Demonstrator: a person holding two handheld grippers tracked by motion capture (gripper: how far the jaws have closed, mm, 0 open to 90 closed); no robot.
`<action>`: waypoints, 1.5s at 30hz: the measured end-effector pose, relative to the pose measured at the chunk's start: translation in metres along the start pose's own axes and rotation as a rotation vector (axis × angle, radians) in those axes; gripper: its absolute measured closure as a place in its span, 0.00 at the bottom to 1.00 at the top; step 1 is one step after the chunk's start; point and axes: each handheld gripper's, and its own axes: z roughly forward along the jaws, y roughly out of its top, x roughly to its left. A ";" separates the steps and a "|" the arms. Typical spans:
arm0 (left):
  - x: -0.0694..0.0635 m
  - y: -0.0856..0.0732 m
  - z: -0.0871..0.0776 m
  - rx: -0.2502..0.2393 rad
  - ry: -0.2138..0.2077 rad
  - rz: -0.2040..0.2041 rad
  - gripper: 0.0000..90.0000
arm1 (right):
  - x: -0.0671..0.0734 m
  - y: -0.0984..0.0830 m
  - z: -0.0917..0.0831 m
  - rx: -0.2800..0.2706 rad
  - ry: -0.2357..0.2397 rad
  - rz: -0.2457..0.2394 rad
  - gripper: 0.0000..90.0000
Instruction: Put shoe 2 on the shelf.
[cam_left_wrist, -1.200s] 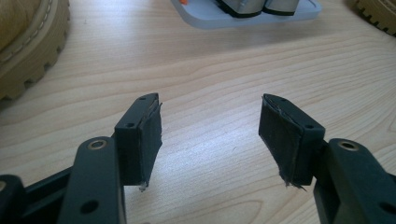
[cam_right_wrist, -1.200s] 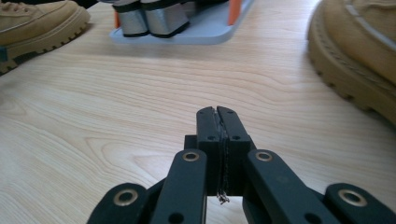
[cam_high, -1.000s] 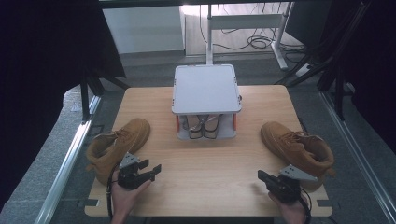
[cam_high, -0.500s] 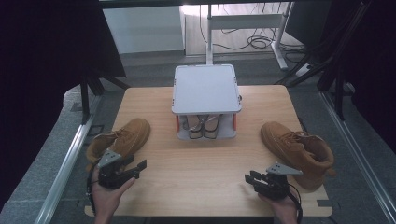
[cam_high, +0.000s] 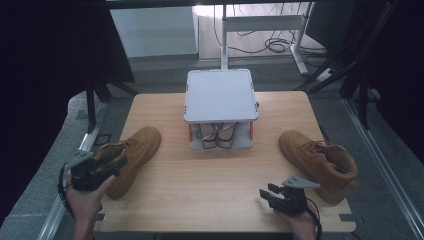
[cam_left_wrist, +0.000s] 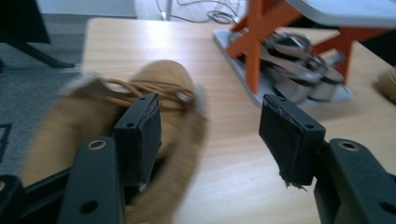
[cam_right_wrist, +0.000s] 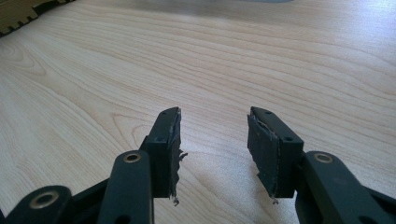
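Left tongs (cam_high: 117, 164) spread, now lifting over left boot (cam_high: 134, 152) at counter (cam_high: 210, 190) left edge — grasp pending. Right tongs (cam_high: 265, 194) just been opening, nothing between; right boot (cam_high: 320, 162) lying beside.

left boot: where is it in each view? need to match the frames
High view: left boot lies at the table's left edge, toe pointing toward the rack, just ahead of the left tongs.
Left gripper view: lower left, blurred, partly behind the left-hand jaw.
Right gripper view: not in it; bare table.
Shared landmark: the rack, centre in the high view, upper right in the left gripper view.
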 end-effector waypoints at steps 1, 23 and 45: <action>0.003 0.002 -0.001 -0.009 0.010 -0.003 0.43 | 0.000 0.000 0.000 0.000 -0.001 0.001 0.60; 0.068 0.011 0.025 0.079 0.076 -0.062 0.45 | -0.001 -0.002 0.002 0.008 -0.019 0.003 0.60; 0.072 0.022 0.052 0.262 0.034 -0.048 0.64 | -0.002 -0.003 0.001 -0.002 -0.038 -0.004 0.60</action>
